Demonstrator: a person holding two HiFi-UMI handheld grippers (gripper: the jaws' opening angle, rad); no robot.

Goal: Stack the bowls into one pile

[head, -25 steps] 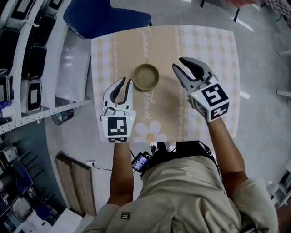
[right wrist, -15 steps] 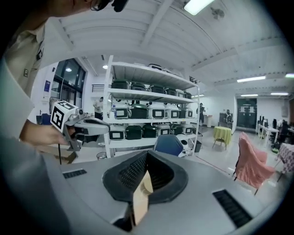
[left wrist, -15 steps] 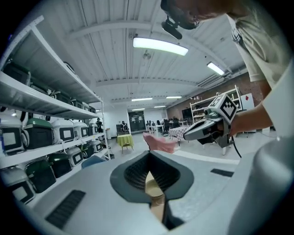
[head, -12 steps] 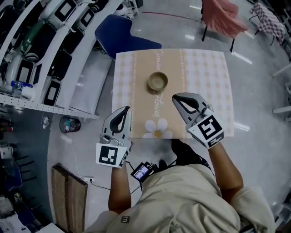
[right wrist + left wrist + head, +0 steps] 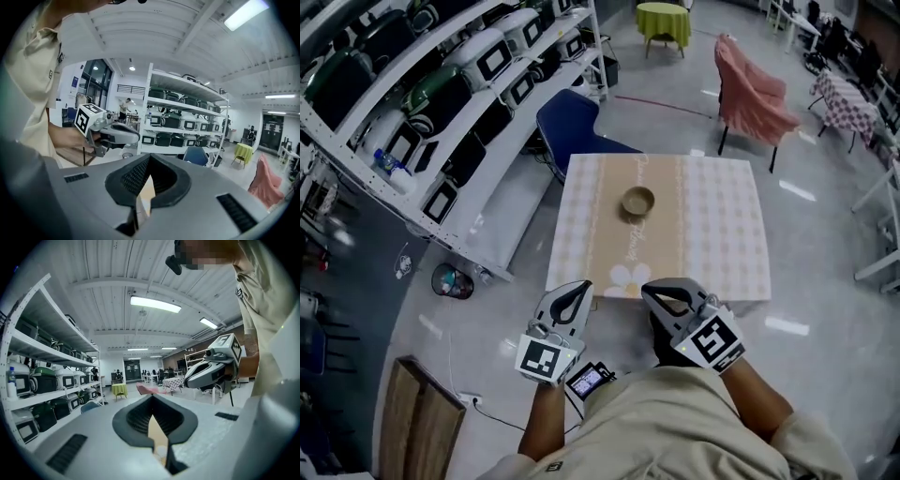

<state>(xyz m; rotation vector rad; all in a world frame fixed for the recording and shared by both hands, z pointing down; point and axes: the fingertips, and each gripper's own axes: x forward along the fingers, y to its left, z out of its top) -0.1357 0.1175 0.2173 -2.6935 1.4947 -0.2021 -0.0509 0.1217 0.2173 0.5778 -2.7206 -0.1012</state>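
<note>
Item: bowls (image 5: 638,201) — one olive-brown pile, as far as can be told; too small to count how many are nested in it.
Location: on the table (image 5: 722,244), on the tan centre strip of the cloth, toward the far side; nothing else stands on the cloth.
Left tongs (image 5: 580,289): jaws closed tip to tip, empty; off the near edge of the table, left of centre, well apart from the pile.
Right tongs (image 5: 652,292): jaws have just been closing and now meet, with nothing between them; off the near edge, just right of the left pair.
Task status: judged done, as no loose bowl is in sight.
Handling: probably light and stiff, with smooth walls that could slip; may chip if dropped — material uncertain.
Where to hold: at the rim, one jaw inside the wall and one outside; lift level so nested bowls do not slide.
Surroundings: shelving (image 5: 441,94) with appliances at left; blue chair (image 5: 572,127) past the far left corner.
</note>
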